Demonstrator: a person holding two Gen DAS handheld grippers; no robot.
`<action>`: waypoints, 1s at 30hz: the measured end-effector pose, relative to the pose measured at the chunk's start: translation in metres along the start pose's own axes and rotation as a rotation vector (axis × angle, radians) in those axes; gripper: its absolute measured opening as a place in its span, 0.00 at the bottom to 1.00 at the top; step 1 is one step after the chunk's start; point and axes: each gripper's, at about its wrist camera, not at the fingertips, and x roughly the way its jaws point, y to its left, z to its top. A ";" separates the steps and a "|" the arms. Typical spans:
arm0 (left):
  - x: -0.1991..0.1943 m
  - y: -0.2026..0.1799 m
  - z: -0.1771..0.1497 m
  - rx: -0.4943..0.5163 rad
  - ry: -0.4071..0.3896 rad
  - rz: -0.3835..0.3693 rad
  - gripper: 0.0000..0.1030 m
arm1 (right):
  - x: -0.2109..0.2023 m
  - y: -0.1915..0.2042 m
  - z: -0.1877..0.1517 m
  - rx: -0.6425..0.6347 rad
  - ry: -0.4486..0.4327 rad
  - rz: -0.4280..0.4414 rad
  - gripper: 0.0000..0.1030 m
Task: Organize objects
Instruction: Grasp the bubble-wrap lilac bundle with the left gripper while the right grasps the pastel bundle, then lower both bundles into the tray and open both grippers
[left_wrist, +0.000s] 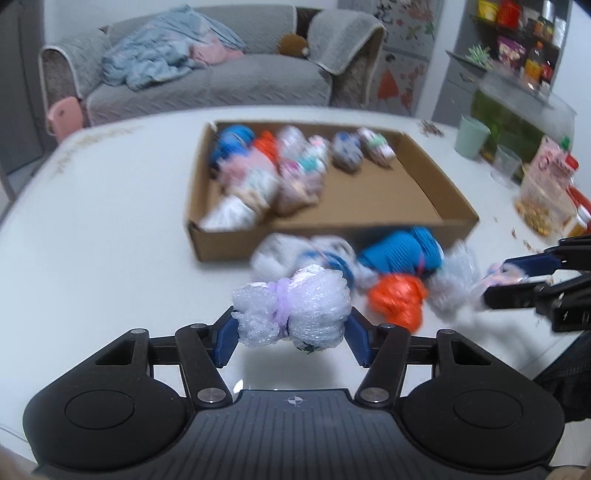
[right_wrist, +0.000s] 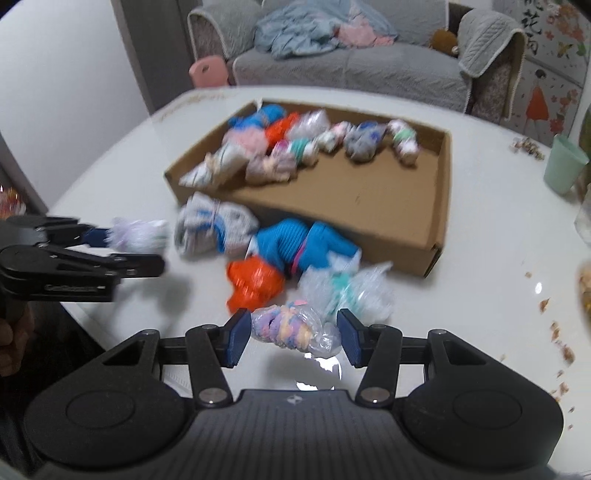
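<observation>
Where a grey sofa (left_wrist: 207, 74) stands, a white table (left_wrist: 110, 221) gleams.

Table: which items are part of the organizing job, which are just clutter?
Job:
- cardboard box
- white bundle in left gripper
- pastel bundle in right gripper
- loose bundles: blue, orange

Clutter:
- green cup
- snack packets
- crumbs
- sofa
</observation>
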 end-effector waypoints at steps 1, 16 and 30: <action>-0.005 0.004 0.005 -0.002 -0.013 0.011 0.63 | -0.004 -0.006 0.004 0.013 -0.015 -0.003 0.46; -0.033 0.025 0.092 0.092 -0.139 0.057 0.64 | -0.019 -0.079 0.076 0.043 -0.159 -0.073 0.46; 0.064 -0.052 0.131 0.278 -0.009 -0.036 0.64 | 0.034 -0.092 0.122 -0.015 -0.107 -0.001 0.46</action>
